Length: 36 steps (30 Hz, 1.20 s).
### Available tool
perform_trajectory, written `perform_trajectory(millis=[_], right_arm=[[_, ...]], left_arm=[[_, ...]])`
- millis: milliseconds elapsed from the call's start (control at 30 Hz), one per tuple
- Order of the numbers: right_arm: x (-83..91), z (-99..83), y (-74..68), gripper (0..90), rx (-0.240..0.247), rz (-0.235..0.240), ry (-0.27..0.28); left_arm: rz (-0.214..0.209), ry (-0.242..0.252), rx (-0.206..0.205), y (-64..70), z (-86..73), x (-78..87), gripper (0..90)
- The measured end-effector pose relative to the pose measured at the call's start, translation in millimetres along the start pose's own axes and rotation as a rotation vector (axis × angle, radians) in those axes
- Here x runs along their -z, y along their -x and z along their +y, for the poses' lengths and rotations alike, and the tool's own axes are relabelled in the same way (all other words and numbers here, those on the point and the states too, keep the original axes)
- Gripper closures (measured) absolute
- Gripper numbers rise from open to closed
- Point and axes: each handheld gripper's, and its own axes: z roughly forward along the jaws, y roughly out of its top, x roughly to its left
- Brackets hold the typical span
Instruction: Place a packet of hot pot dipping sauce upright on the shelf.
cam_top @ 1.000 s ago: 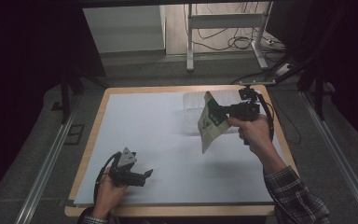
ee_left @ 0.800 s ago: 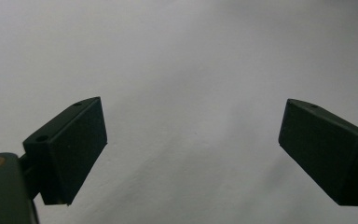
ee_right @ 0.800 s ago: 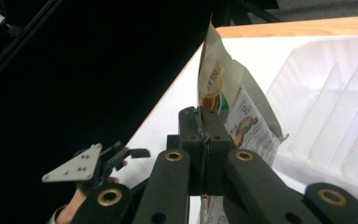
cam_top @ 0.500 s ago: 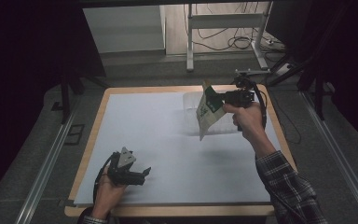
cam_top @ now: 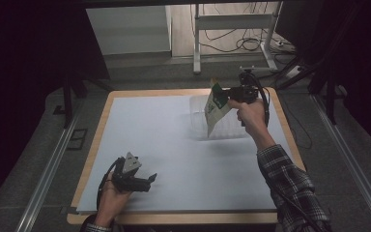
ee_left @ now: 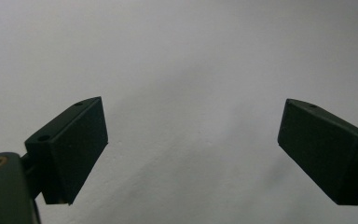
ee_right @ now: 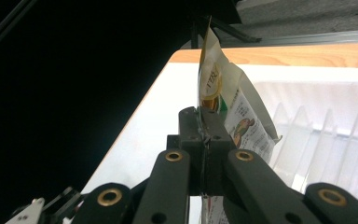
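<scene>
Near edge: left gripper point(cam_top: 150, 180) parked low on the white table cover point(cam_top: 149, 135), jaws wide apart with nothing between them; its own view gives bare cover past the two pads, and it has barely shifted over the last second. Farther out: right gripper point(cam_top: 225, 96) has its jaws clamped on the upper part of a green-and-white printed packet point(cam_top: 215, 110), which hangs edge-on in the air. Over that second the packet has gone up and toward the far right corner, and now hangs above the clear ribbed plastic tray point(cam_top: 232, 126) instead of in front of it. Likely means transport is nearly done and the next step is lowering into the tray, though that is a guess. Hard to make out: tray walls are transparent and nearly vanish against the cover, so which slot sits under the packet cannot be told. Packet print is unreadable, and its lower end is cut off behind the jaws in the right gripper view. Room beyond the table is dark.
</scene>
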Motion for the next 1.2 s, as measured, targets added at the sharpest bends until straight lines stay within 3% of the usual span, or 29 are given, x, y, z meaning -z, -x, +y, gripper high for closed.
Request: perform_trajectory(millis=[667,1200], right_arm=[[-21.5,22.3,10.4,88.9,0.01,-0.062,0.036],[-46.6,10.7,24.7,88.8,0.004,-0.111,0.014]], left_arm=[[-0.008,0.038,0.014,-2.2,-0.9,1.3,4.0],[-0.014,0.037,0.004,-1.3,-0.9,0.9,3.9]])
